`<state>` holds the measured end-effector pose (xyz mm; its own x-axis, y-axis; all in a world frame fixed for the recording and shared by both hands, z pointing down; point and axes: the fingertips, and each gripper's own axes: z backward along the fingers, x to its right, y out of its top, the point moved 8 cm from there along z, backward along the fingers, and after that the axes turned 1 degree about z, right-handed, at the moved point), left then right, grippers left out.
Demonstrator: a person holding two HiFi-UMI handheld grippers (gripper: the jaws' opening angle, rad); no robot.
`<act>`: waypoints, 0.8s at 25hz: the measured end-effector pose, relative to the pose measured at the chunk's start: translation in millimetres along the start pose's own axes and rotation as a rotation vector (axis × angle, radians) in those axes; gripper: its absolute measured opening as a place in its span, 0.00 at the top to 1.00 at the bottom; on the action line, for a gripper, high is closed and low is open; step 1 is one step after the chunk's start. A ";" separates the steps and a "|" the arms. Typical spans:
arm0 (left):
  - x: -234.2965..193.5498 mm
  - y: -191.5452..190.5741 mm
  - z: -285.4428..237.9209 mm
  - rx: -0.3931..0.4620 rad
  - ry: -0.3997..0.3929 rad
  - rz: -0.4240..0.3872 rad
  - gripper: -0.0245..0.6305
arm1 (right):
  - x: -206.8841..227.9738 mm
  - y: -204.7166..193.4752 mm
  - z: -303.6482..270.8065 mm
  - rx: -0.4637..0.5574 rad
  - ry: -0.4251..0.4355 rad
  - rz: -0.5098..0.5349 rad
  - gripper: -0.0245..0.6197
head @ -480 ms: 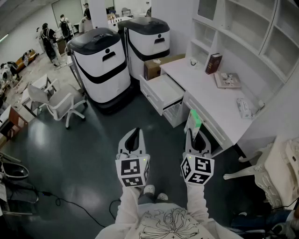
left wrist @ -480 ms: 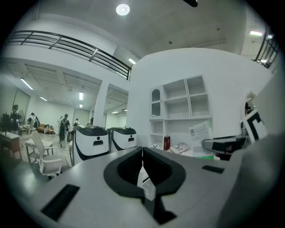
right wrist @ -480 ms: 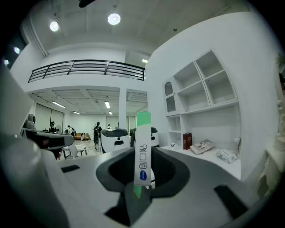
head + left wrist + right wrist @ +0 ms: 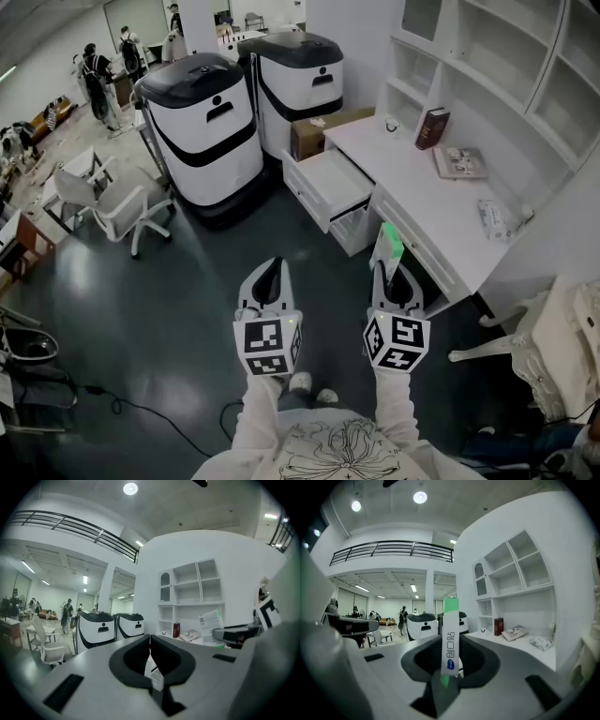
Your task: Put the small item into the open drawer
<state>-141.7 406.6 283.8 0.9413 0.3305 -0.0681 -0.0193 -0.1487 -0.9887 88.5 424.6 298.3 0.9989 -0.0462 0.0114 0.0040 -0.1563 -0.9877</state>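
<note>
My right gripper (image 4: 387, 269) is shut on the small item (image 4: 391, 241), a slim white stick pack with a green end that stands upright between the jaws (image 4: 451, 620). It hangs in front of the white desk (image 4: 422, 202), short of the open drawer (image 4: 330, 181), which is pulled out toward the room with a white inside. My left gripper (image 4: 271, 267) is level with the right one over the dark floor. Its jaws meet in the left gripper view (image 4: 149, 641) with nothing between them.
Two big white-and-black machines (image 4: 202, 125) stand left of the drawer, with a cardboard box (image 4: 312, 134) behind it. On the desk lie a dark book (image 4: 429, 127), papers (image 4: 459, 161) and a tissue pack (image 4: 492, 217). A white swivel chair (image 4: 114, 202) stands at left, an ornate chair (image 4: 530, 333) at right.
</note>
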 end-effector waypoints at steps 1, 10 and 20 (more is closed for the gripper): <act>-2.4 0.3 -2.3 -0.001 -0.002 0.000 0.95 | -2.1 0.1 -3.3 -0.004 0.004 0.005 0.82; -27.3 -3.4 -23.1 -0.009 -0.030 -0.006 0.95 | -20.3 -5.7 -28.9 -0.010 -0.012 -0.020 0.82; -45.1 -15.4 -51.1 -0.047 -0.048 0.007 0.95 | -24.3 -16.0 -53.6 -0.043 -0.037 -0.045 0.82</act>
<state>-166.6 346.3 308.9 0.9240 0.3733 -0.0826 -0.0091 -0.1944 -0.9809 61.7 375.3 322.2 0.9988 -0.0021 0.0487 0.0473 -0.1999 -0.9787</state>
